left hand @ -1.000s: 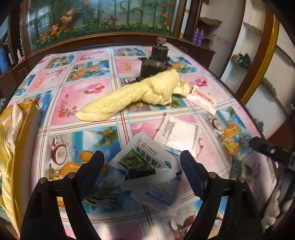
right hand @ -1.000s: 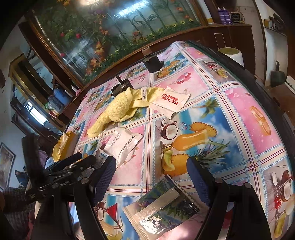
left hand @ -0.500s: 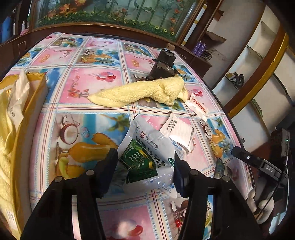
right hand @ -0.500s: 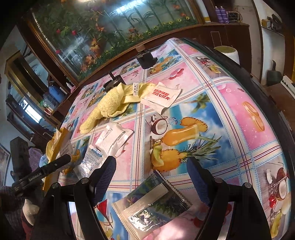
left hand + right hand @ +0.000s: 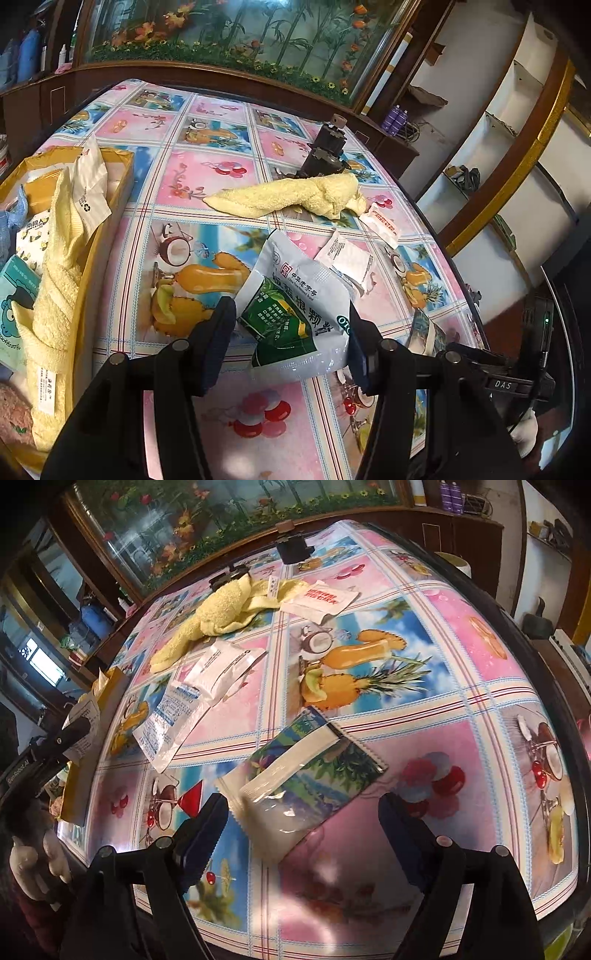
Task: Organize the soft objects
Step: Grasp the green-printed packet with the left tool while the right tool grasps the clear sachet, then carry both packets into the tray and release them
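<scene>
The green-and-white granule pouch is pinched between the left tongs and lifted clear of the counter, its long axis pointing away from the tongs. The yellow box lies to their left, so the carry likely goes that way. The right tongs gape wide and empty, just short of a leaf-printed sachet lying flat and angled up to the right.

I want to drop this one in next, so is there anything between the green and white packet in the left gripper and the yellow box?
Nothing visible blocks it. The green and white packet is clamped in the left gripper, and only bare tablecloth lies between it and the yellow box to its left.
</scene>
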A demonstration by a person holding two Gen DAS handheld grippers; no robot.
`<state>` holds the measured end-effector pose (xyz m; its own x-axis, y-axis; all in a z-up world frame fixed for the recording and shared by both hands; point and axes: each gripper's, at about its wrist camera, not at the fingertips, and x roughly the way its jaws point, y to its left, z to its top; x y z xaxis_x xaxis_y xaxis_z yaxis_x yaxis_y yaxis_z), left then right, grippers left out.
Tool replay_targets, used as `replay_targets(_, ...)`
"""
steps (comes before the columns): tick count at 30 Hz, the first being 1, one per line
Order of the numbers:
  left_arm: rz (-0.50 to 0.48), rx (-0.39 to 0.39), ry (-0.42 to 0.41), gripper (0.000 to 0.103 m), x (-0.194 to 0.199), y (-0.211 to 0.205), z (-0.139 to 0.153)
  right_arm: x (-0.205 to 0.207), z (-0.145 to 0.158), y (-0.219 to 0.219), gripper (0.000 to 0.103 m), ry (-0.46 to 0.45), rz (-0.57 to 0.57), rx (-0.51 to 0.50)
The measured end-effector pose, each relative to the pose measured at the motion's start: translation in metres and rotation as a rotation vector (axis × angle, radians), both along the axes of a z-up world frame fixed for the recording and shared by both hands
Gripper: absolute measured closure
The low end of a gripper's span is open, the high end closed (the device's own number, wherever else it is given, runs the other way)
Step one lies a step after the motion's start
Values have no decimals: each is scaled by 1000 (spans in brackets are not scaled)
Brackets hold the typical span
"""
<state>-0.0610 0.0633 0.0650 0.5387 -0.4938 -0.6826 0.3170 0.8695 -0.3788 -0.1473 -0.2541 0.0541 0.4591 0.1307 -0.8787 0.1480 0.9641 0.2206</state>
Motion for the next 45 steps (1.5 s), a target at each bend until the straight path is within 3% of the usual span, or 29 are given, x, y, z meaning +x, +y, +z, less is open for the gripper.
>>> replay_targets(5, 2, -14, -15, 49, -8, 4, 4, 29, -7, 24, 1, 30, -14, -50)
replay_targets(8, 14, -15, -28, 49, -15, 12, 8, 43, -12, 37, 1, 32, -10, -130)
replay_targets(10, 29, -21, -37, 49, -19, 22, 11, 44, -14, 47, 9, 33, 24, -196)
replay_targets(12, 54, -33, -48, 49, -22, 35, 15, 37, -12, 56, 34, 15, 49, -285)
replay_targets(16, 123, -67, -52, 49, -26, 66, 19, 24, -7, 50, 39, -17, 70, -243)
replay_targets(20, 202, -92, -71, 49, -34, 99, 27, 18, 6, 46, 42, -64, 84, -83)
replay_targets(25, 327, -69, -108, 49, -44, 146, 36, 18, 42, 77, 41, -180, 177, -49)
replay_targets(31, 432, -57, -113, 49, -38, 192, 38, 43, 55, 132, 41, -193, 319, 20)
replay_targets(38, 424, -18, -113, 49, -24, 204, 36, 64, 65, 215, 41, -184, 511, 122)
replay_targets(45, 371, 57, -69, 49, 44, 217, 31, 91, 55, 288, 41, -157, 640, 160)
